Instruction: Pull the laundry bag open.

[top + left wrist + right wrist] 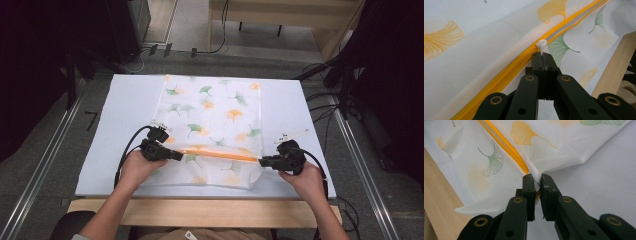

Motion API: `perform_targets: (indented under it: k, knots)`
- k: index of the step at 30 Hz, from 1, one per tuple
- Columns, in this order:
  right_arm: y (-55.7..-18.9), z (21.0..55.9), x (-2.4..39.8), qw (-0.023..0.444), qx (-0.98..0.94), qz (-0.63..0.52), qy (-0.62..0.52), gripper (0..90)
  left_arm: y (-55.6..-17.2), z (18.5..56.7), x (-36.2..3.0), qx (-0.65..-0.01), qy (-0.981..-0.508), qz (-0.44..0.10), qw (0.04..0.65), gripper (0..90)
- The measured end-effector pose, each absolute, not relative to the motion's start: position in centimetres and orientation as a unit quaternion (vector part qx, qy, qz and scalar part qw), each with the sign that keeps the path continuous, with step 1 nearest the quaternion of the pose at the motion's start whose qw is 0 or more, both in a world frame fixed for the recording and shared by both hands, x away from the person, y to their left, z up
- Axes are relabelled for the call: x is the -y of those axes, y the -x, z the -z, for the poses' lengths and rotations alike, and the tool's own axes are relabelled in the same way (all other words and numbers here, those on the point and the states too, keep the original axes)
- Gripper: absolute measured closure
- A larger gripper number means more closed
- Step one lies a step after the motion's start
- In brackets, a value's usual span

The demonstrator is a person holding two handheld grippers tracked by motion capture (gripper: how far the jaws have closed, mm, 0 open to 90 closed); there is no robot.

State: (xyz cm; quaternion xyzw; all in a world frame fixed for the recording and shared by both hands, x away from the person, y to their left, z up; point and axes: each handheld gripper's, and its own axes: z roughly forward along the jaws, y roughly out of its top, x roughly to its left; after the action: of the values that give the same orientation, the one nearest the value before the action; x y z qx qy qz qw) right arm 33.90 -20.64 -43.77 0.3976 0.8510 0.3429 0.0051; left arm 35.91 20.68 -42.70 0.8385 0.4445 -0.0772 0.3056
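A white mesh bag (215,120) printed with green and orange ginkgo leaves lies flat on the white table. An orange zipper (220,154) runs across its near part. My left gripper (176,156) sits at the zipper's left end, shut on the white zipper pull (541,45), which pokes out above the pinched tips. My right gripper (261,161) is at the bag's right edge, shut on the bunched fabric at the zipper's end (536,178). The zipper (506,146) stretches away from it between the two grippers.
The white tabletop (125,115) has a wooden front edge (200,212) close to the person. Metal rails (40,165) run along both sides. Cables and dark stands are on the floor at the right (330,100).
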Motion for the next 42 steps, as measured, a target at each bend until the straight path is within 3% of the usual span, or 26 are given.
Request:
perform_targets:
  k: [16,42]
  knots:
    - [-34.2,43.7,20.8,0.013,-0.855,-0.335,-0.396,84.8,-35.7,43.1,-23.8,-0.468,-0.829,0.076,0.297,90.0]
    - [-34.2,43.7,20.2,0.01,-0.857,-0.332,-0.393,84.9,-34.6,43.1,-24.7,-0.455,-0.829,0.062,0.318,90.0]
